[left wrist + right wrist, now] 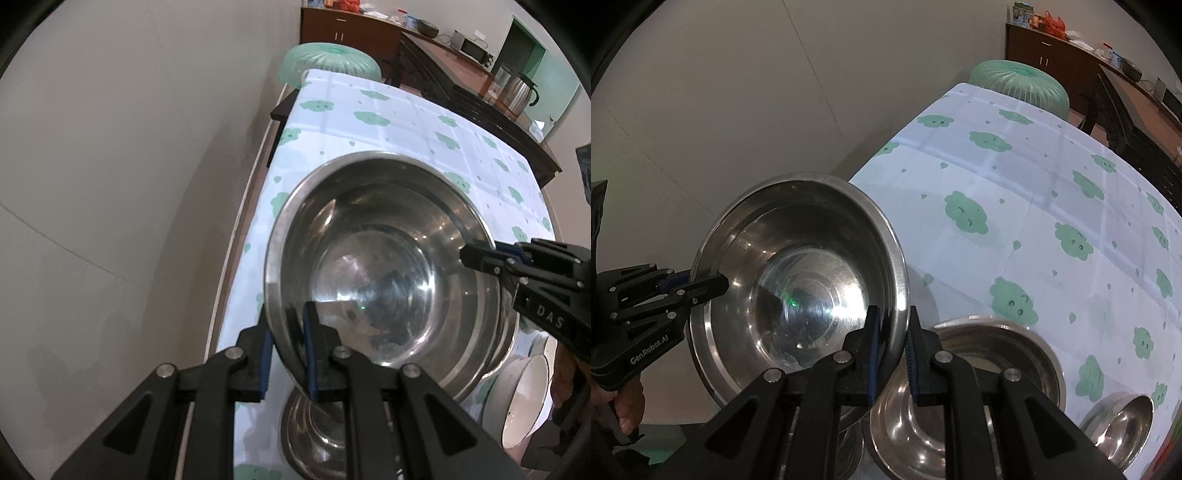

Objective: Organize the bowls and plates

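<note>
Right now a large steel bowl [380,258] hangs tilted above the near end of the table [1015,206], pinched at opposite sides of its rim. The left hand-held gripper [288,354] is clenched on the rim, one pad inside and one outside; the right hand-held gripper [892,354] grips the opposite rim the same way. Below the lifted bowl sit more steel bowls: a medium steel bowl [990,369] directly beneath the right gripper, a small steel bowl [1123,424] further right, and a white bowl [524,398] at the near right edge in the left wrist view.

Judging by the task, this bowl is likely being carried toward a stack. The risk is slippage: polished steel held only by thin rim pinches (and already tilted) could rotate or slide out if either grip loosens or the two hands drift apart, dropping onto the bowls below with a clatter or knocking them off the table edge, which lies close on the left.
</note>
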The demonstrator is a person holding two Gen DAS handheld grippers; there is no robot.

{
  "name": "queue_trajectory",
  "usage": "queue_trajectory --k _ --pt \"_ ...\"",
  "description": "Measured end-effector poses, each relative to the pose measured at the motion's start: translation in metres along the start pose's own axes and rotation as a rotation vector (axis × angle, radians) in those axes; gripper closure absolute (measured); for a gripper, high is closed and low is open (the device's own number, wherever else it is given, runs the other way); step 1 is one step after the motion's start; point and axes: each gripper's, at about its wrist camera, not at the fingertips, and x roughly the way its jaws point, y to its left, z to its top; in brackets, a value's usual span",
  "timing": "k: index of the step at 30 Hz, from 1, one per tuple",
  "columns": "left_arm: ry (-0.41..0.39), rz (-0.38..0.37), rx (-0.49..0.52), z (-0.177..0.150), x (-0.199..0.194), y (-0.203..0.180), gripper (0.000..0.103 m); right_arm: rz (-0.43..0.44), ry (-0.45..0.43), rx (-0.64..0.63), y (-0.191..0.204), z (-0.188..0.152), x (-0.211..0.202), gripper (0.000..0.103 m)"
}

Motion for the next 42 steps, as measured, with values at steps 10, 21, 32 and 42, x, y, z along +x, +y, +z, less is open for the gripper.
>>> queue_trajectory --k 10,21,32,42 --pt "-0.009 -0.010 0.007 -0.020 -0.012 0.004 0.091 -0.014 0.006 0.006 0.018 -0.024 -0.012 0.089" --pt "-0.007 -0.036 0.063 -0.040 -0.020 0.006 0.091 -0.050 0.009 0.053 0.032 -0.054 -0.024 0.088" --pt "0.010 -0.055 0.109 -0.063 -0.023 0.005 0.091 -0.076 0.025 0.107 0.045 -0.086 -0.028 0.088" --pt "0.017 -0.064 0.130 -0.077 -0.025 0.005 0.091 -0.084 0.041 0.131 0.055 -0.106 -0.027 0.087"
